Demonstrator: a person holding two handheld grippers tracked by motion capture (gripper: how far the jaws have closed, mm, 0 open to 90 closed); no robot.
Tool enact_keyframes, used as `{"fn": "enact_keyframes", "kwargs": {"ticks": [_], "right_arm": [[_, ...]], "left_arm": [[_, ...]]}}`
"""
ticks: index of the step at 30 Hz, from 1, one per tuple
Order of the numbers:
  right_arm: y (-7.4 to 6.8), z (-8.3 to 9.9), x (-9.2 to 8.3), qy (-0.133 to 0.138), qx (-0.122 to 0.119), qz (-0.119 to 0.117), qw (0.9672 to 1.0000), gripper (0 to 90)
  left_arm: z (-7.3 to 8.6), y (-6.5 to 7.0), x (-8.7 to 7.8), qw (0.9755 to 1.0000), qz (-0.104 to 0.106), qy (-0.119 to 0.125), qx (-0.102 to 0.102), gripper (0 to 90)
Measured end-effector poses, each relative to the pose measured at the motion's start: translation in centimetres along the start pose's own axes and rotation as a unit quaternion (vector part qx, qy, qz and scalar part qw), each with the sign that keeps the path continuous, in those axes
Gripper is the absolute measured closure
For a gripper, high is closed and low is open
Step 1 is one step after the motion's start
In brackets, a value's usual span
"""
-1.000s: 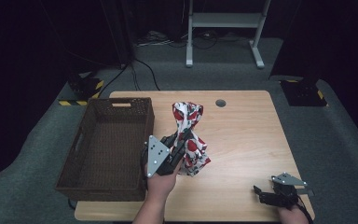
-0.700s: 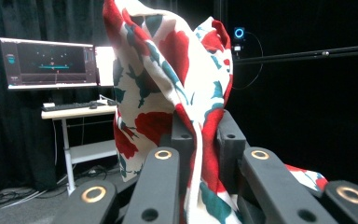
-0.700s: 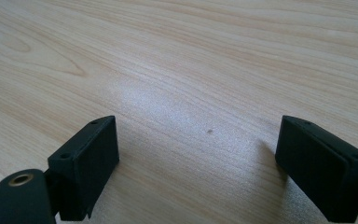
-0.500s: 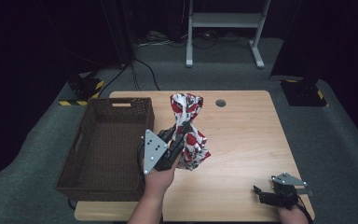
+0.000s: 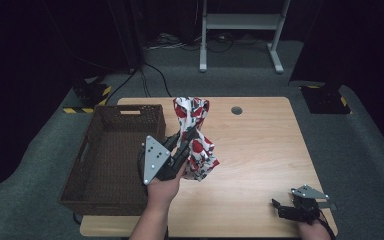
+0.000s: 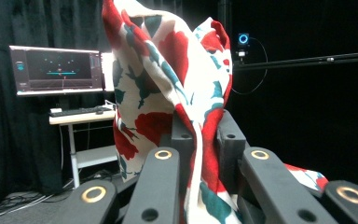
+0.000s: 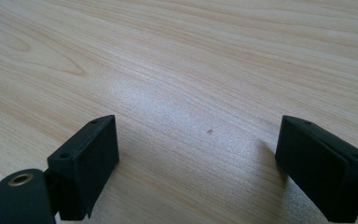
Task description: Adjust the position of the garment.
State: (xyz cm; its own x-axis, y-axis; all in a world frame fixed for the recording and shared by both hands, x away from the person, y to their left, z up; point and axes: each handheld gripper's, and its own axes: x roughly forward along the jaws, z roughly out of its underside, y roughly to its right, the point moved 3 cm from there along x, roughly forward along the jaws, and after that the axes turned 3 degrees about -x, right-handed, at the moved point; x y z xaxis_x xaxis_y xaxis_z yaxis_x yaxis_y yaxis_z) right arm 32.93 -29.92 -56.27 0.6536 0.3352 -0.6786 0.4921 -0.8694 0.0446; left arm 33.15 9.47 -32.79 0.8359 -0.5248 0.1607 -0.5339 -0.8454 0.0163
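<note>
At the far left I had the dark brown woven wicker basket (image 5: 111,155) sitting on the left part of the light wooden bench (image 5: 260,145), its near corner reaching the bench's front edge. Just to the right of the basket's right wall I saw my left claw (image 5: 189,137), carried in the left hand (image 5: 162,191), with its grey three-cornered plate turned toward the basket. That claw was clamped on the white cloth with red flowers and teal leaves (image 5: 195,137). In the left gripper view the cloth (image 6: 168,88) was pinched between the two black jaws and rose in a tall fold above them, with a loose end spilling down to the right. From the high view the cloth's upper end stood above the claw and its lower bunch hung below it, over the bench just beside the basket; I could not tell whether the lowest part touched the wood. Behind the cloth I made out a lit monitor (image 6: 56,70) on a stand.

Well apart, at the bench's near right corner, my right claw (image 5: 287,209) rested low by the surface. In the right gripper view its jaws stood wide apart with bare bench (image 7: 200,84) between them.
</note>
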Motion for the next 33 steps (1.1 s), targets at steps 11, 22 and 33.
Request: {"fn": "enact_keyframes", "kwargs": {"ticks": [11, 22, 33], "right_arm": [[0.0, 0.0, 0.0, 0.0, 0.0, 0.0, 1.0, 12.9], [0.0, 0.0, 0.0, 0.0, -0.001, 0.0, 1.0, 12.8], [0.0, 0.0, 0.0, 0.0, -0.001, 0.0, 1.0, 12.8]], "left_arm": [[-1.2, -1.8, -1.3, 0.9998, -0.018, 0.004, 0.007, 81.4], [-2.4, -4.4, -3.8, 0.999, -0.041, 0.011, 0.011, 81.4], [-3.3, -7.2, -6.3, 0.9971, -0.071, 0.014, 0.024, 81.4]]}}
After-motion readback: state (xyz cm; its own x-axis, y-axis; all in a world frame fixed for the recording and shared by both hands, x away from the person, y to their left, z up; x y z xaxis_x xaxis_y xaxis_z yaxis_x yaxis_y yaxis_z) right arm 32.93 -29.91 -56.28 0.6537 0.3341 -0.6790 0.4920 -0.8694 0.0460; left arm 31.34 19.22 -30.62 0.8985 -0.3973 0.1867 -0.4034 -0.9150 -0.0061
